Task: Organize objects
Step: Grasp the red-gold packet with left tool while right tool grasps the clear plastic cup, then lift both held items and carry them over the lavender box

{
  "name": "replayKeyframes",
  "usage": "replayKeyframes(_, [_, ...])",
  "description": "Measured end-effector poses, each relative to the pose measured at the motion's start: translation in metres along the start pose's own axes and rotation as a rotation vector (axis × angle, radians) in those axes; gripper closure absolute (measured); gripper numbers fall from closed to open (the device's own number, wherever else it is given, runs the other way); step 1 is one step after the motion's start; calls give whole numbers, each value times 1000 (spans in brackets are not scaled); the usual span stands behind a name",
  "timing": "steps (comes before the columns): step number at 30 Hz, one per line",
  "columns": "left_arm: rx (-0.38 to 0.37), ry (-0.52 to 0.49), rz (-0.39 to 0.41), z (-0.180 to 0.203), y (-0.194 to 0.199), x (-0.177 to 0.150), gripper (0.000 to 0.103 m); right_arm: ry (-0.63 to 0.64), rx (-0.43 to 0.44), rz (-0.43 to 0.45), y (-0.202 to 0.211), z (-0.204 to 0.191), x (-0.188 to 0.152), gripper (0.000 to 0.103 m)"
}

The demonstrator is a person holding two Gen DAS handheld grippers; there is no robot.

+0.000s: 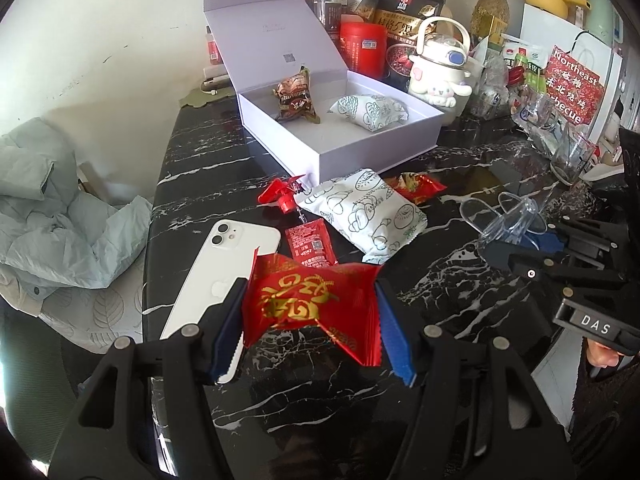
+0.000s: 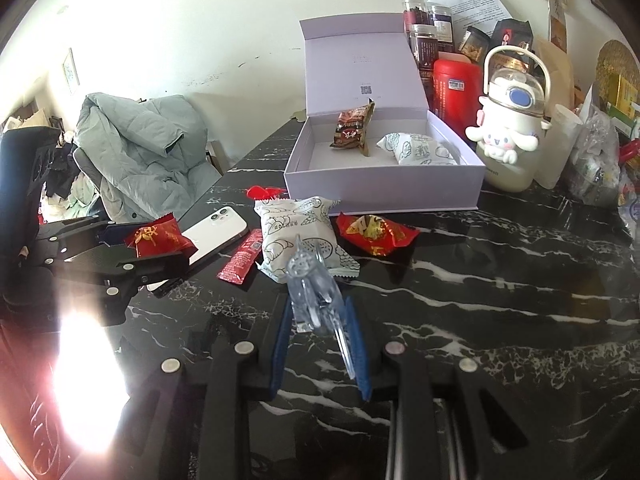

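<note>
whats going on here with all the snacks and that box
A person is tidying a black marble table with two handheld grippers. The left gripper holds a red candy packet; the right gripper holds a clear plastic piece. The open white box already contains two snack packs; another white pack, red sachets and a phone lie outside.

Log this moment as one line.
left gripper: shut on red packet | right gripper: shut on clear holder | box: open, two snacks inside

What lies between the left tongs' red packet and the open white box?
In the left wrist view: a ketchup sachet, then a white doodle-print packet before the box.
</note>
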State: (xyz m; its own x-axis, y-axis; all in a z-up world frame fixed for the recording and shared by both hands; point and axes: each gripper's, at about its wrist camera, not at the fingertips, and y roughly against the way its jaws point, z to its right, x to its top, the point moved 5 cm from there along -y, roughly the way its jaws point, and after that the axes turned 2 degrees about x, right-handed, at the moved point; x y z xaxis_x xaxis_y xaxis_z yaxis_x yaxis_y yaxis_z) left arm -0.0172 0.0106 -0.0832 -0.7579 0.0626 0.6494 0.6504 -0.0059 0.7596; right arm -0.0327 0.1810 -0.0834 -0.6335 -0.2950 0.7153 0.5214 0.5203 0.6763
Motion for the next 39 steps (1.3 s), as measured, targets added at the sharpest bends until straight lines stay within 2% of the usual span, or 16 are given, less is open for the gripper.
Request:
replayKeyframes(17, [-19, -39, 43, 16, 23, 29, 43, 6, -4, 51, 33, 1, 15, 75])
replayKeyframes(39, [-45, -58, -31, 15, -29, 78, 43, 3, 1, 12, 0, 28, 53, 75])
